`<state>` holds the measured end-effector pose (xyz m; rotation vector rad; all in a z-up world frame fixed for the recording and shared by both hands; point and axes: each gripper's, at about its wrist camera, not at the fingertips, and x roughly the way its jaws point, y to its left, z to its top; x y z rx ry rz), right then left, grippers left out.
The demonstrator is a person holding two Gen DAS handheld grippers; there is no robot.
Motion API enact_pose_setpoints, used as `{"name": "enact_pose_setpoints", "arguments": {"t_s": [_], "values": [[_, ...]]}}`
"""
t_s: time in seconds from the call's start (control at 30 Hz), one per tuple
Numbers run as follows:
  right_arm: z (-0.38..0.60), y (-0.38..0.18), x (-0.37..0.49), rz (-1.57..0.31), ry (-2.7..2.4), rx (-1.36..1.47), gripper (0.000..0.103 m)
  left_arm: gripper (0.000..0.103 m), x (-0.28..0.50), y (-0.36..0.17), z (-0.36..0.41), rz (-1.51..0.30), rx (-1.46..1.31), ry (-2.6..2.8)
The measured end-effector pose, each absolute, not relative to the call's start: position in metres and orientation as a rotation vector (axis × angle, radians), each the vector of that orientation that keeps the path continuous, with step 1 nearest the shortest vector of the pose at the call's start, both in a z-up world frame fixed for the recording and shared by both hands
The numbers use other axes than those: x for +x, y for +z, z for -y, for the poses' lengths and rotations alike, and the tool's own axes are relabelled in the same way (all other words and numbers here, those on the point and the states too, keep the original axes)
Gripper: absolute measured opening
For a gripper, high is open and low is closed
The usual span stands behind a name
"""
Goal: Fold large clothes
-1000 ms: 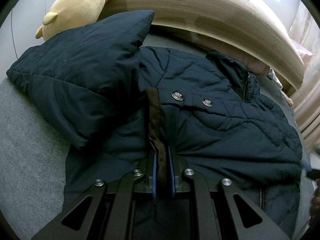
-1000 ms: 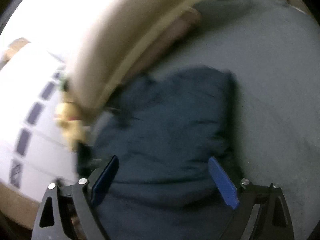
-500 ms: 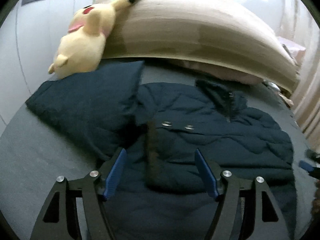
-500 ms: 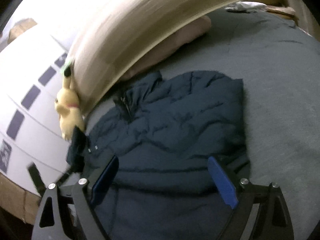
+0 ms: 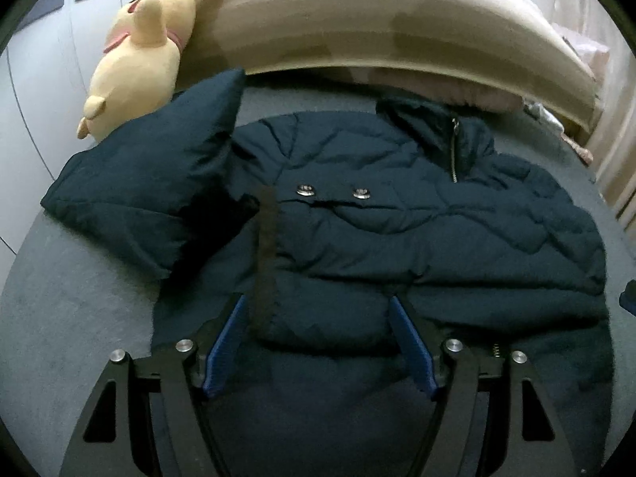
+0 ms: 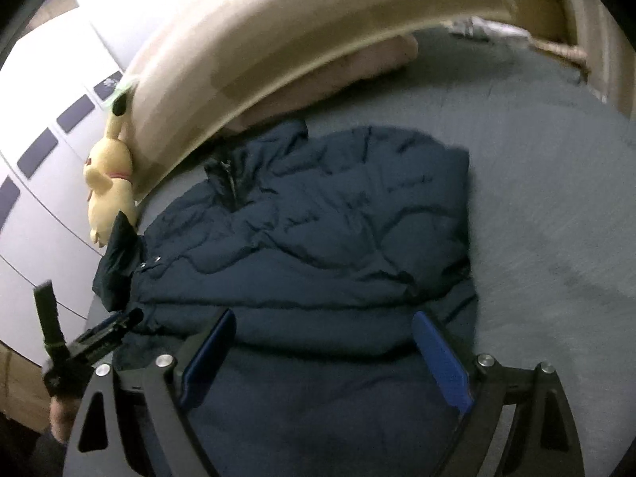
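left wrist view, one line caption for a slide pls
Open left tongs above a navy puffer jacket on a grey bed.

Jacket: quilted puffy cloth, dark navy, faint sheen, shiny metal snaps and metal zip. Bed cover: grey matt cloth, fine nap. Headboard: beige, smooth, matt. Plush toy: yellow fuzzy fabric. Left gripper: matt black plastic, blue pads, bright metal screws.

Grey bed, curved beige headboard, white wardrobe, yellow plush
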<state>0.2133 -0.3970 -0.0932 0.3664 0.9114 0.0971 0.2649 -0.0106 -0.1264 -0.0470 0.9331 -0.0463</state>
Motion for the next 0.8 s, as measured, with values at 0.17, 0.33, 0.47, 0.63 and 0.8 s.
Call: {"name": "enact_pose_setpoints", "arguments": {"t_s": [0.17,0.33,0.47,0.63,0.8], "values": [[0.386,-0.084,0.219,-0.903,0.099,0.356,0.093,0.074,0.264,-0.119,0.014,-0.924,-0.045,-0.046],[0.373,-0.105,0.242,-0.937,0.161,0.425,0.093,0.074,0.276,-0.117,0.03,-0.916,-0.051,-0.064],[0.371,-0.145,0.262,-1.034,0.129,0.437,0.093,0.074,0.29,-0.134,0.05,-0.96,-0.002,-0.067],[0.393,-0.116,0.264,-0.945,0.181,0.48,0.093,0.08,0.292,-0.154,0.06,-0.955,0.089,-0.039],[0.47,-0.112,0.296,-0.898,-0.014,0.62,0.093,0.082,0.289,-0.158,0.056,-0.928,0.073,-0.052]]}}
